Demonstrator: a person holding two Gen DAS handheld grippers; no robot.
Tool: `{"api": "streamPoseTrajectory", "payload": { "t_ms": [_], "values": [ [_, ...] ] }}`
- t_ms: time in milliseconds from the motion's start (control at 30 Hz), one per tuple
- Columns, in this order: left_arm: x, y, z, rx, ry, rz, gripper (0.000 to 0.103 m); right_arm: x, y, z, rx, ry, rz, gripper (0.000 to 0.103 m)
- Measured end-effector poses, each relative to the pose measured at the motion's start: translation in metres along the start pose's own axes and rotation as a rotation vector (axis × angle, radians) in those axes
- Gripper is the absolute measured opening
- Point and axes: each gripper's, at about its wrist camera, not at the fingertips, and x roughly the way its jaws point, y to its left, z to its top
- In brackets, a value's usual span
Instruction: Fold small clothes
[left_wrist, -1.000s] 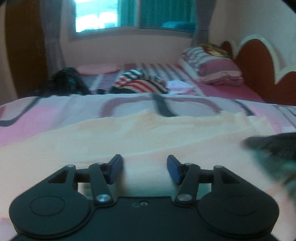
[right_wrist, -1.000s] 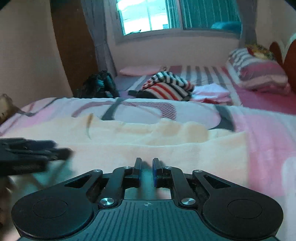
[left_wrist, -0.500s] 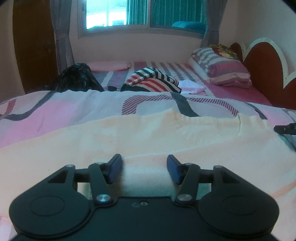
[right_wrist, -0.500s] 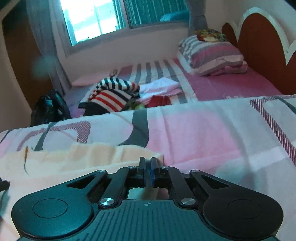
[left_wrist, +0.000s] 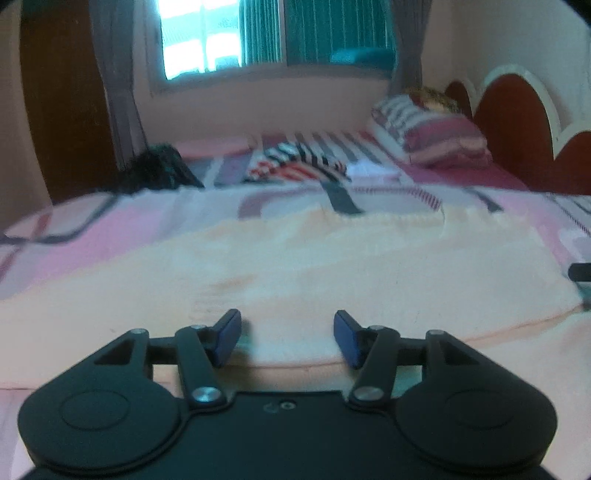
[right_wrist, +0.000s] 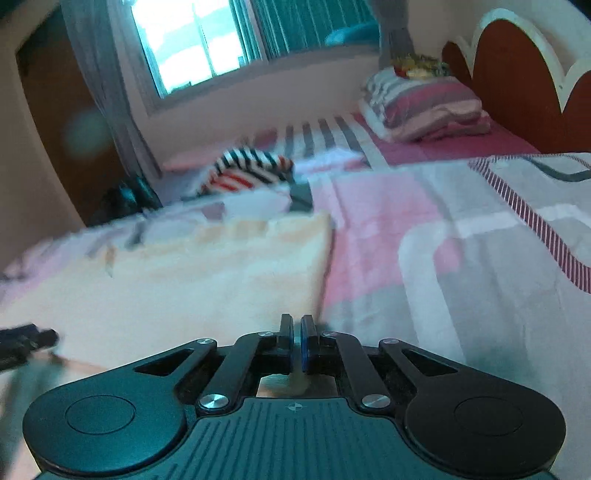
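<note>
A: Where's the cream garment?

B: Spread flat across the middle of the left wrist view, on the pink patterned bedspread; in the right wrist view it fills the lower left.

A: And the grippers?

B: The left gripper has its fingers spread wide over the near hem, holding nothing. The right gripper has its fingers pressed together at the garment's right edge; whether cloth is pinched between them I can't tell.

A: So which step?

B: Likely setting up a fold. Next, the left needs to close on the hem.
</note>
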Motion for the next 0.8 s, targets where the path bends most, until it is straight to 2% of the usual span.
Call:
{"api": "streamPoseTrajectory", "payload": {
  "t_ms": [33, 100, 133, 200, 333, 400, 500, 567, 667, 800],
  "values": [
    [0.002, 0.001, -0.001, -0.013, 0.012, -0.01, 0.055, -0.004, 0.003, -0.002, -0.009, -0.004, -0.007, 0.004],
    [0.015, 0.002, -0.007, -0.039, 0.066, -0.026, 0.057, 0.002, 0.004, -0.012, -0.014, 0.043, -0.021, 0.004],
    [0.014, 0.002, -0.011, -0.039, 0.044, -0.028, 0.057, 0.002, 0.006, -0.015, -0.027, 0.028, -0.029, 0.004],
    [0.011, 0.001, -0.008, -0.042, 0.053, -0.019, 0.057, 0.0, 0.008, -0.012, -0.028, 0.037, -0.043, 0.004],
    [0.006, 0.0, -0.014, -0.022, 0.051, -0.012, 0.058, -0.017, 0.015, -0.008, -0.049, -0.029, -0.032, 0.004],
    [0.006, 0.002, -0.015, -0.029, 0.046, -0.018, 0.058, -0.003, 0.015, -0.015, -0.058, 0.067, -0.044, 0.004],
    [0.0, 0.006, -0.013, -0.048, 0.046, -0.02, 0.058, -0.005, 0.019, -0.017, -0.063, 0.031, -0.057, 0.004],
    [-0.011, 0.011, -0.016, -0.043, 0.016, -0.007, 0.058, -0.017, 0.022, -0.018, -0.051, -0.033, -0.048, 0.004],
    [-0.025, 0.034, -0.027, -0.073, 0.01, 0.028, 0.058, -0.023, 0.027, -0.021, -0.044, -0.06, -0.019, 0.004],
    [-0.046, 0.09, -0.044, -0.158, 0.003, 0.128, 0.058, -0.015, 0.039, -0.022, -0.041, -0.049, 0.018, 0.004]
  ]
}}
